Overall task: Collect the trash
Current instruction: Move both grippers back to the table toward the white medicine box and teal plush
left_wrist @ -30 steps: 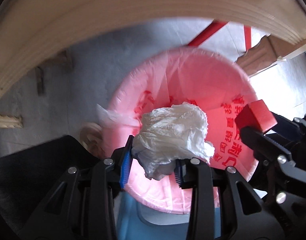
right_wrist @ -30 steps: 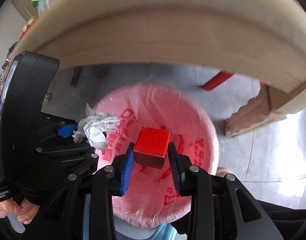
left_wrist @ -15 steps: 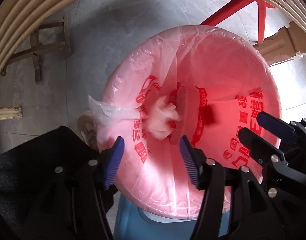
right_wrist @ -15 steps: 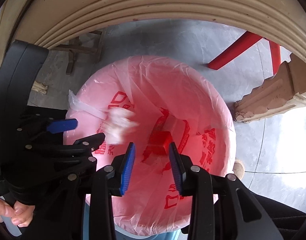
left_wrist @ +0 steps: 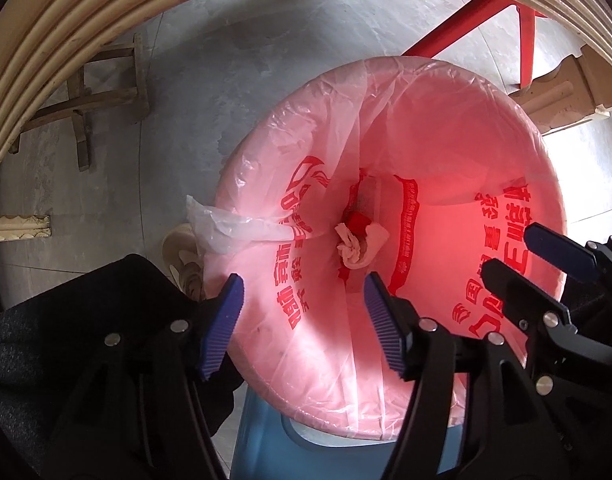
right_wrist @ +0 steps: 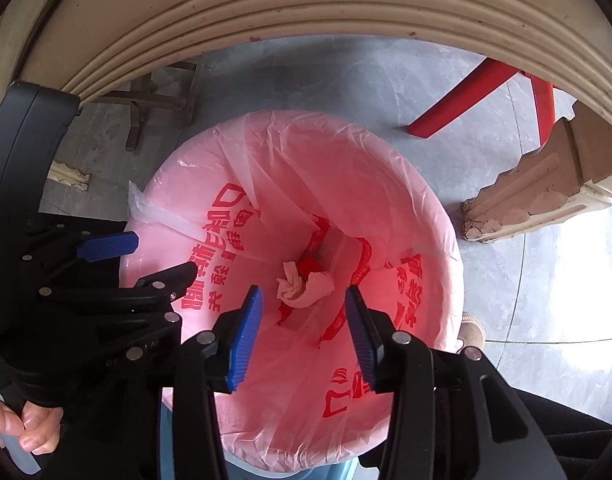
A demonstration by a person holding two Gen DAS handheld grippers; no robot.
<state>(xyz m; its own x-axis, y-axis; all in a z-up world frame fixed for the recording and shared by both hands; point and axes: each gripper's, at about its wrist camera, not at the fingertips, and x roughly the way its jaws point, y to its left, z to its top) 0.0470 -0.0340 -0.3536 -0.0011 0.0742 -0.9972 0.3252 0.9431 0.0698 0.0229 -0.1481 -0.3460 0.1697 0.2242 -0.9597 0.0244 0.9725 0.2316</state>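
A bin lined with a pink plastic bag (left_wrist: pixel 446 128) (right_wrist: pixel 386 184) stands on the floor below both grippers. At the bottom of the bag lie a crumpled white tissue (left_wrist: pixel 358 246) (right_wrist: pixel 303 286) and a red block (left_wrist: pixel 357 222) (right_wrist: pixel 309 267), touching each other. My left gripper (left_wrist: pixel 301 324) is open and empty above the bin's near left rim; it also shows in the right wrist view (right_wrist: pixel 153 254). My right gripper (right_wrist: pixel 301 334) is open and empty above the bin; it also shows at the right of the left wrist view (left_wrist: pixel 534 252).
A cream table edge (right_wrist: pixel 306 12) arches overhead. Red chair legs (left_wrist: pixel 466 20) (right_wrist: pixel 466 96) and a carved table foot (right_wrist: pixel 526 200) stand beyond the bin on the grey floor. A wooden stool frame (left_wrist: pixel 93 96) is to the left. A shoe (left_wrist: pixel 181 256) is by the bin.
Both grippers opened and let go: the tissue fell from the left and the red block from the right. Both now rest at the bottom of the bag.
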